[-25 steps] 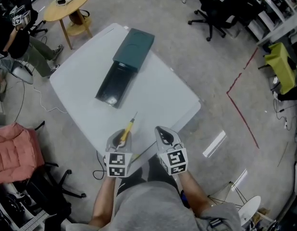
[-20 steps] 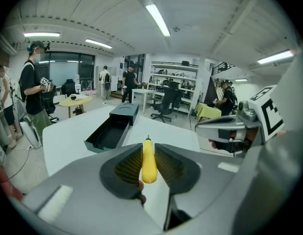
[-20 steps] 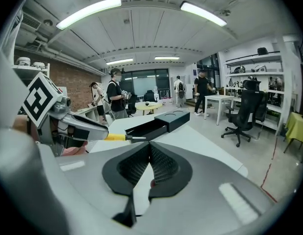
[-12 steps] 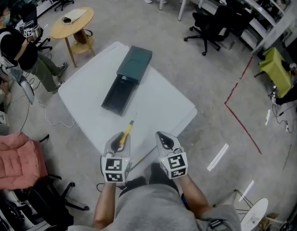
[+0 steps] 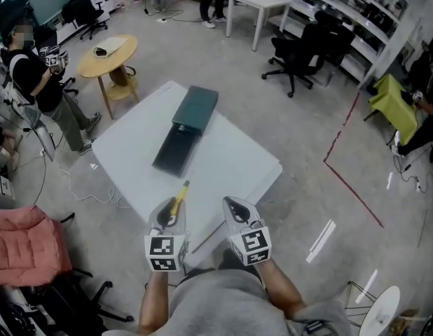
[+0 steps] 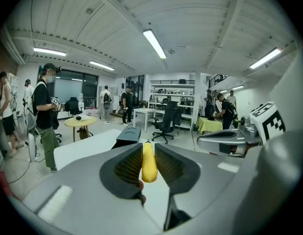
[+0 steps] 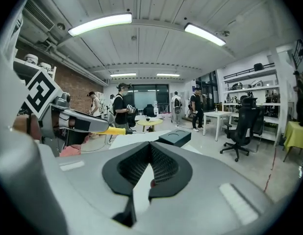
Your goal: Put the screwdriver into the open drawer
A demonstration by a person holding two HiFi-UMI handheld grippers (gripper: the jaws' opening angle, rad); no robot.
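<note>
Screwdriver (image 6: 148,161) yellow handle clamped in left gripper (image 5: 170,207) jaws; right gripper (image 7: 150,147) jaws closed, empty.

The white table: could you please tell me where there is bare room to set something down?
Bare table lies either side of the open drawer and green cabinet. The near edge is crowded: the left gripper, holding the screwdriver, and the right gripper.

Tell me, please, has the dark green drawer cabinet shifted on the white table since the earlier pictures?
No. The dark green drawer cabinet sits by the same far corner of the white table; only the view shifted.
</note>
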